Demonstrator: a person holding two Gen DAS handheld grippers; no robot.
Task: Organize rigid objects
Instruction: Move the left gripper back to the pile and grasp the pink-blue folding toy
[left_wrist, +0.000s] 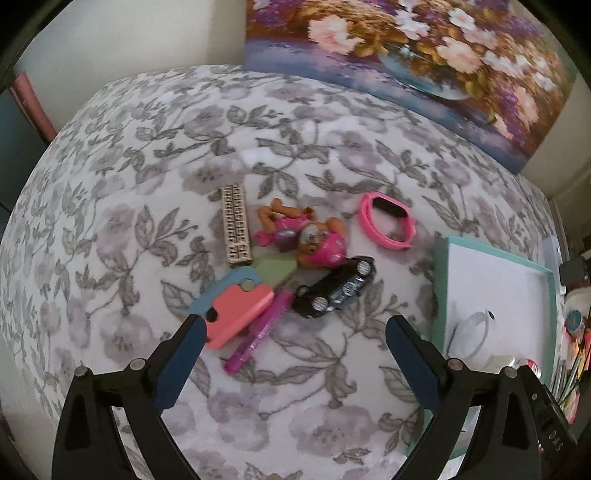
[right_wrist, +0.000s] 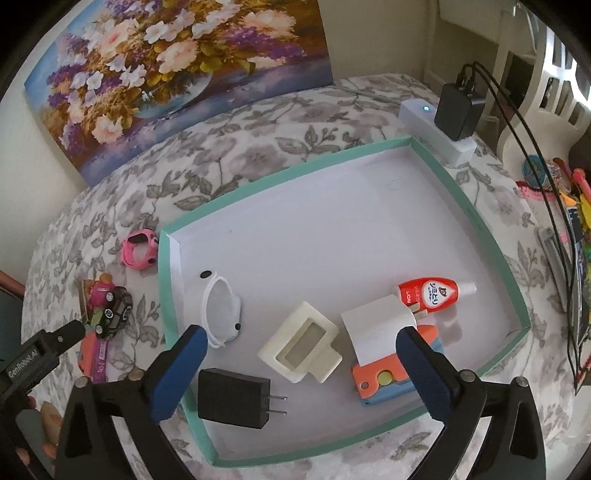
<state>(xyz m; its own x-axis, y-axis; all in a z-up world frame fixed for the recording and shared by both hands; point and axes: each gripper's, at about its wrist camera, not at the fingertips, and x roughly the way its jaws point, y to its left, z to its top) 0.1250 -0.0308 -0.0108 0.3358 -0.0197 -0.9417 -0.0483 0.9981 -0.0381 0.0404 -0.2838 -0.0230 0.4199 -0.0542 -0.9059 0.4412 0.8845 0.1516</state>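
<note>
On the red bottle lying in my teal-rimmed tray I read Japanese script and a small word that looks like "LION". The casing of my left gripper, seen at the edge of the right view, reads "GenRobot.AI".

The tray holds one white wristband, one black plug adapter with two prongs pointing toward the bottle's side, one cream casing, one white charger, and stacked orange and blue cases. The bottle lies with its white cap aimed at the tray's right wall.

My left gripper is spread wide and empty over the floral cloth, before one black toy car, one pink wristband and one pup figure. My right gripper gapes wide above the tray, gripping nothing.
</note>
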